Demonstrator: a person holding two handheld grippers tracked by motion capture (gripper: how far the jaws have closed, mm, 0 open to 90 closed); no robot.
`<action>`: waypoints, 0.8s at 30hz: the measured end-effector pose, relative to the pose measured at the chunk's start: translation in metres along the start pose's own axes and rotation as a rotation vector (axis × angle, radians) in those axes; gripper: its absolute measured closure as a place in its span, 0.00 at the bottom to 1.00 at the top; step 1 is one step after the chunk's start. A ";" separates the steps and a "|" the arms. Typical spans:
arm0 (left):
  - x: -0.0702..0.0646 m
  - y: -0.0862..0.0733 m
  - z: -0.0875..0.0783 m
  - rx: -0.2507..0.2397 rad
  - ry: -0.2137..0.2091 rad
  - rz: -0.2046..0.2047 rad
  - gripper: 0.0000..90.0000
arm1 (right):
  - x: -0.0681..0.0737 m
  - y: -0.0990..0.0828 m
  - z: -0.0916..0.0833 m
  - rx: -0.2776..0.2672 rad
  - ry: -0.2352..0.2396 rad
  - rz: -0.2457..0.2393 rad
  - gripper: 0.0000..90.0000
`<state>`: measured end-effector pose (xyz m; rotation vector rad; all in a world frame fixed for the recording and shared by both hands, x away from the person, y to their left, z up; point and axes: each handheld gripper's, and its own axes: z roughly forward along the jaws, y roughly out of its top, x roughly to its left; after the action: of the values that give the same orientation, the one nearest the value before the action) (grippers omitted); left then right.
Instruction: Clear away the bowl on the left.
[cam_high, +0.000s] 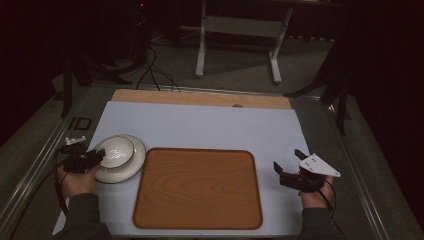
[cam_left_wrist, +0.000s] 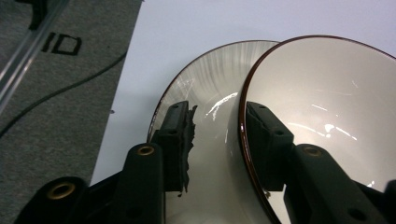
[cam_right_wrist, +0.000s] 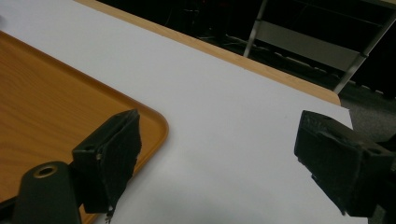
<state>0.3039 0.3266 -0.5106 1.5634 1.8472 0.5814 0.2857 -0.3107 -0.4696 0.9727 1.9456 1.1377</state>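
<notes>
1. One wooden tray (cam_high: 197, 187) is counted on the tabletop (cam_high: 210, 125).
2. One white bowl (cam_high: 116, 151) with a dark rim is counted.
3. One white plate (cam_high: 131, 167) is counted, under the bowl.
4. Two tools are counted: the left tool (cam_high: 95, 159) and the right tool (cam_high: 289, 161), each with two black jaws.
5. Two hands are counted, the left hand (cam_high: 77, 181) and the right hand (cam_high: 315, 197).
6. One white frame stand (cam_high: 240, 27) is counted on the floor beyond the tabletop.
7. Several dark cables (cam_high: 155, 75) are seen on the floor; their number cannot be told.
</notes>
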 end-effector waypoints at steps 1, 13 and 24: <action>0.000 0.000 0.000 0.002 -0.003 -0.004 0.71 | 0.000 0.000 0.000 -0.002 0.000 -0.003 0.16; -0.001 0.001 0.001 0.024 -0.033 -0.012 0.87 | 0.001 0.000 -0.002 -0.011 -0.007 -0.008 0.16; 0.000 0.002 -0.001 0.036 -0.040 -0.068 0.91 | 0.001 0.001 -0.003 -0.017 -0.017 0.000 0.16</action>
<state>0.3050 0.3268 -0.5086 1.5177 1.8828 0.4853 0.2831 -0.3113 -0.4680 0.9706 1.9194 1.1404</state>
